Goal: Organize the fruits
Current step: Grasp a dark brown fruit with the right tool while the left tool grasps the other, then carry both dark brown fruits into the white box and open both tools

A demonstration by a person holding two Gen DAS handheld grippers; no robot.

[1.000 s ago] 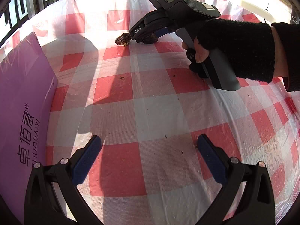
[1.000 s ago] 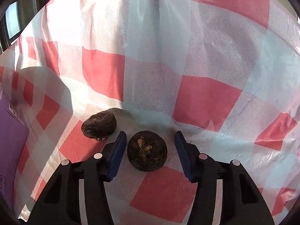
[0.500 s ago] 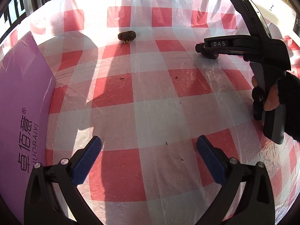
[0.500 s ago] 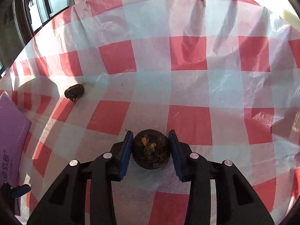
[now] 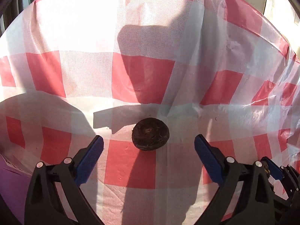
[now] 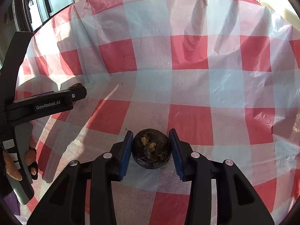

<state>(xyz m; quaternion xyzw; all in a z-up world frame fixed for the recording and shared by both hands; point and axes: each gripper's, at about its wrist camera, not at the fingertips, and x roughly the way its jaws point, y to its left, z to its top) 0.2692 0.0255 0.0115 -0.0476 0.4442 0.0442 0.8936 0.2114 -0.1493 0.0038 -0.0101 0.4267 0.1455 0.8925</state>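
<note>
Fruit (image 6: 151, 148) between right claw (image 6: 151, 146) pads

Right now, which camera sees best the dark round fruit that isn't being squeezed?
The left wrist view. There the loose fruit lies whole and unhidden on the checked cloth, between the left gripper's open blue pads. The right wrist view shows only a sliver of it behind that gripper's black finger; its own fruit is clamped.

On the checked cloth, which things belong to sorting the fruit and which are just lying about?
Job:
- dark fruit clamped in the right gripper
- second dark fruit lying between the open left gripper pads, which have just been closing, not touching it

Just there:
- checked cloth
- purple box at the edge
</note>
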